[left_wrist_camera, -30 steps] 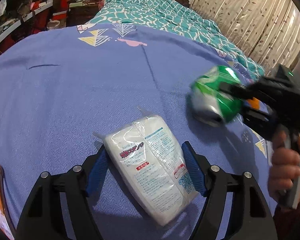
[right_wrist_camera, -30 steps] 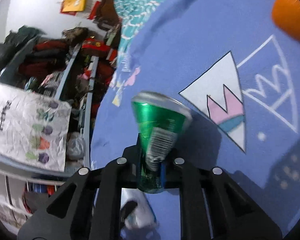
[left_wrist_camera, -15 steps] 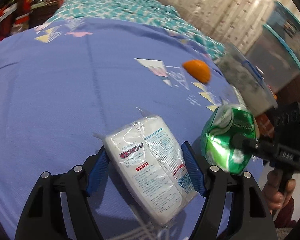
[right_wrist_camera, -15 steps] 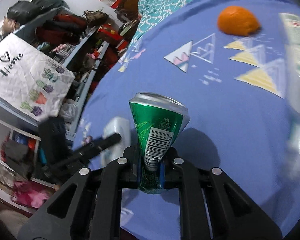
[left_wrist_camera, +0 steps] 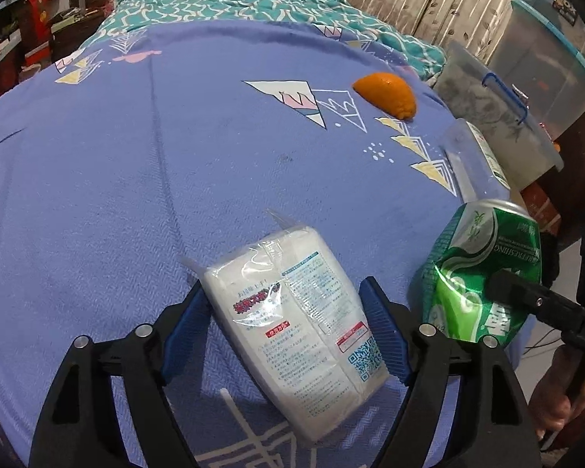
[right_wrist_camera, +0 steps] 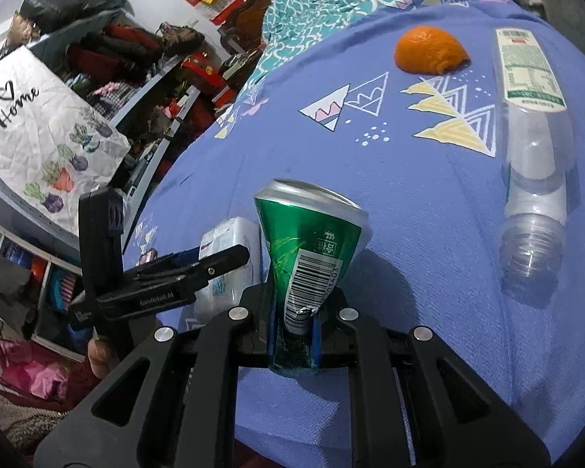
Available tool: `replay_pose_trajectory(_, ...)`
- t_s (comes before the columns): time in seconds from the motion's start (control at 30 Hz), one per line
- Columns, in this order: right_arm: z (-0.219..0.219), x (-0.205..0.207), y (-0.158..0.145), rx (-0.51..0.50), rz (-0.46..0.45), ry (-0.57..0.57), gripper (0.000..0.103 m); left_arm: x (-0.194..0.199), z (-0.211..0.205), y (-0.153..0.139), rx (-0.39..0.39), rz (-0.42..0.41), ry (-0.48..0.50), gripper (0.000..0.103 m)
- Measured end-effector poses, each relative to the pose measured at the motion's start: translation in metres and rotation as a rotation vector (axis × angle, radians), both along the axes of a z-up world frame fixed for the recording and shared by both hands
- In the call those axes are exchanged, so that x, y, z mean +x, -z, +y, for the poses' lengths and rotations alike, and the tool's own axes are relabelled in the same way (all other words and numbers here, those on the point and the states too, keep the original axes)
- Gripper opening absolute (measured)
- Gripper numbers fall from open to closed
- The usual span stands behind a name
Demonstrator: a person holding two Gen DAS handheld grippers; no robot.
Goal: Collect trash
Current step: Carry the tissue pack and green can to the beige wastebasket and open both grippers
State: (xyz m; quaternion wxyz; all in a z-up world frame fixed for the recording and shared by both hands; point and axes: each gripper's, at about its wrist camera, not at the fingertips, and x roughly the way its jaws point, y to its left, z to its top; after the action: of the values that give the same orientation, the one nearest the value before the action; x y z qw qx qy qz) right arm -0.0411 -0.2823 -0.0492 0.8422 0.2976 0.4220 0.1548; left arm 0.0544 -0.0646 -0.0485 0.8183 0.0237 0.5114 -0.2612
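Note:
My left gripper (left_wrist_camera: 288,327) is shut on a white plastic packet (left_wrist_camera: 296,312) with printed labels, held just above the blue bedsheet (left_wrist_camera: 136,163). My right gripper (right_wrist_camera: 294,335) is shut on a crushed green can (right_wrist_camera: 308,249), which also shows at the right of the left wrist view (left_wrist_camera: 479,273), close beside the packet. An orange peel half (left_wrist_camera: 388,94) lies on the sheet further back; it also shows in the right wrist view (right_wrist_camera: 431,50). A clear empty plastic bottle (right_wrist_camera: 534,156) lies on its side near the bed's right edge.
A teal patterned quilt (left_wrist_camera: 230,0) is bunched at the head of the bed. Clear storage boxes (left_wrist_camera: 499,113) stand off the right edge. Cluttered shelves (right_wrist_camera: 109,89) and a white printed bag (right_wrist_camera: 43,136) stand to the left of the bed.
The right gripper has carried the can from the middle right of the sheet toward the bed's near right edge, beside the packet. The left gripper keeps hold of the packet.

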Motion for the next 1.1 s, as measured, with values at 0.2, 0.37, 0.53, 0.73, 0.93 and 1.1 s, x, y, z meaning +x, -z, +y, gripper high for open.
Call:
replay_pose_trajectory(0.2,-0.007,-0.005,0.001,0.021,0.008,0.034,0.018,-0.002,-0.001,-0.001,0.022,-0.008,-0.007,0.079)
replay_pose_trajectory(0.37,-0.011,-0.008,0.002,0.04,0.012,0.045,0.018,-0.007,-0.004,-0.001,0.038,-0.016,0.001,0.082)
replay_pose_trajectory(0.53,-0.011,-0.009,0.002,0.043,0.005,0.036,0.016,-0.011,-0.008,-0.001,0.043,-0.023,0.018,0.071)
replay_pose_trajectory(0.73,-0.012,-0.016,-0.016,0.044,-0.064,0.037,0.015,-0.013,-0.004,-0.013,0.011,-0.044,0.011,0.067)
replay_pose_trajectory(0.93,-0.019,-0.024,-0.03,0.044,-0.109,0.061,0.015,-0.017,-0.003,-0.035,-0.047,-0.075,0.027,0.067)
replay_pose_trajectory(1.1,-0.026,-0.028,-0.033,0.051,-0.118,0.082,0.015,-0.016,-0.009,-0.045,-0.081,-0.068,0.05,0.067)
